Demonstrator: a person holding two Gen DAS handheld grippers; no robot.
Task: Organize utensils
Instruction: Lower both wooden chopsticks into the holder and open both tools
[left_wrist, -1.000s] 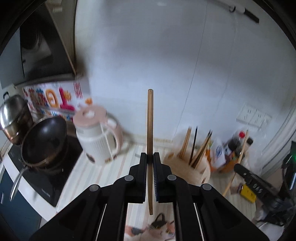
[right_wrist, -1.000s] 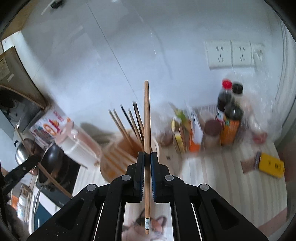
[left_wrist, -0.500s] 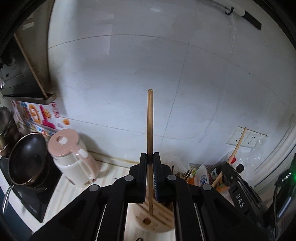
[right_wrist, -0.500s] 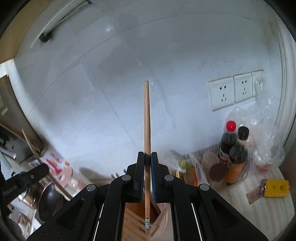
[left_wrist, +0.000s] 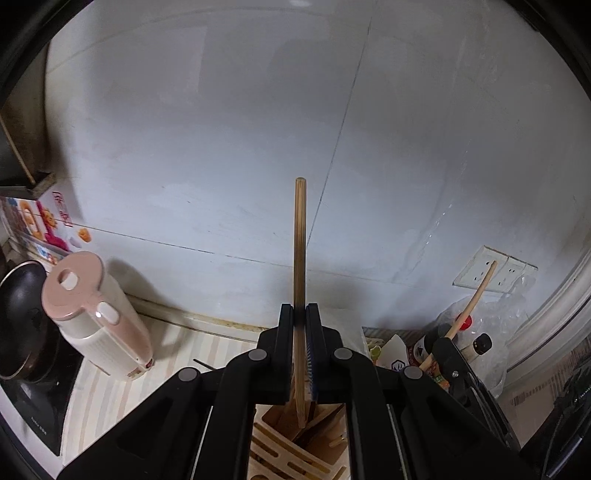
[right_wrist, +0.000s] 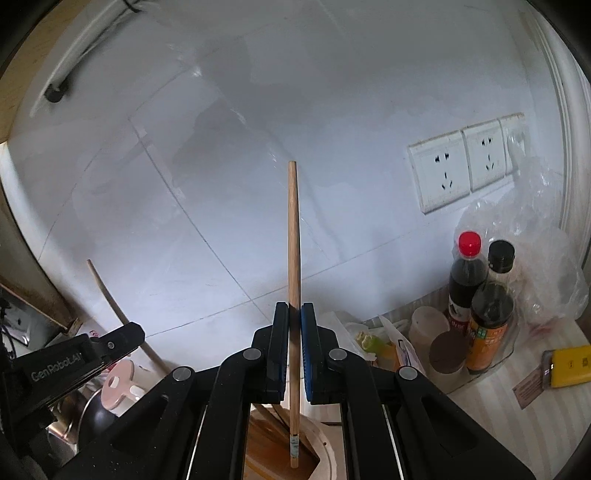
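Note:
My left gripper (left_wrist: 300, 314) is shut on a wooden chopstick (left_wrist: 300, 240) that stands upright, its lower end just over the slotted wooden utensil holder (left_wrist: 288, 454). My right gripper (right_wrist: 294, 314) is shut on a second wooden chopstick (right_wrist: 293, 236), also upright, its lower tip over the holder's opening (right_wrist: 273, 450). Other chopsticks stand in the holder. The right gripper and its chopstick show in the left wrist view (left_wrist: 448, 349); the left gripper shows in the right wrist view (right_wrist: 122, 338).
A pink-lidded kettle (left_wrist: 96, 317) and a dark wok (left_wrist: 18, 314) on a stove stand left. Sauce bottles (right_wrist: 476, 295), a plastic bag, jars and a yellow item (right_wrist: 569, 365) sit right. The tiled wall with sockets (right_wrist: 461, 166) is close behind.
Both grippers have moved forward over the holder and come down, so the chopsticks' lower ends now sit at its opening. The wall is closer in both views.

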